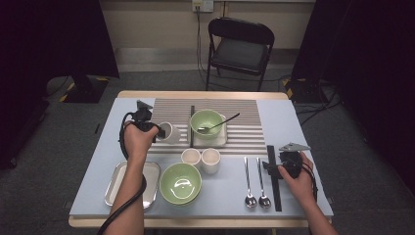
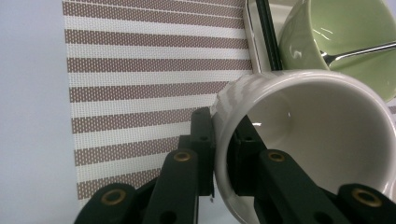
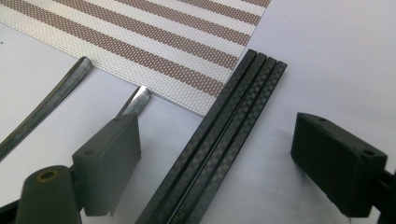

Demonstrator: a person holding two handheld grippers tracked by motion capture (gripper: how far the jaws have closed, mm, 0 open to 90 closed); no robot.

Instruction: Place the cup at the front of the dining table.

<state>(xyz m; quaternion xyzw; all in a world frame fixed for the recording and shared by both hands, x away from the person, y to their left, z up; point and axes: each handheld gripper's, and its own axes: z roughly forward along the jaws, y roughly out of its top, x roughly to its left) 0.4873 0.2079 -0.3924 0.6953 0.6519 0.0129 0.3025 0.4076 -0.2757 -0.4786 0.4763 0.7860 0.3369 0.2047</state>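
Note:
A white mug (image 1: pixel 170 132) hangs tilted over the left part of the striped placemat (image 1: pixel 244 105), and my left gripper (image 1: pixel 157 131) is shut on its rim. In the left gripper view one jaw lies outside the mug (image 2: pixel 322 130) wall and the other inside; the left gripper (image 2: pixel 219 140) pinches the rim. At the table's right, my right gripper (image 1: pixel 272 167) stands open, low over a bundle of black chopsticks (image 1: pixel 274 181). The right gripper view shows the right gripper (image 3: pixel 222 137) straddling the chopsticks (image 3: pixel 243 98), one jaw on each side, not touching them.
A green bowl (image 1: pixel 205 120) with a spoon in it sits on a white tray (image 1: pixel 221 139) on the placemat. Two small cups (image 1: pixel 191 156) (image 1: pixel 211 160), a second green bowl (image 1: pixel 180 183), a metal tray (image 1: pixel 117 183) and two spoons (image 1: pixel 248 181) (image 1: pixel 262 181) lie in front. A chair (image 1: pixel 240 46) stands behind the table.

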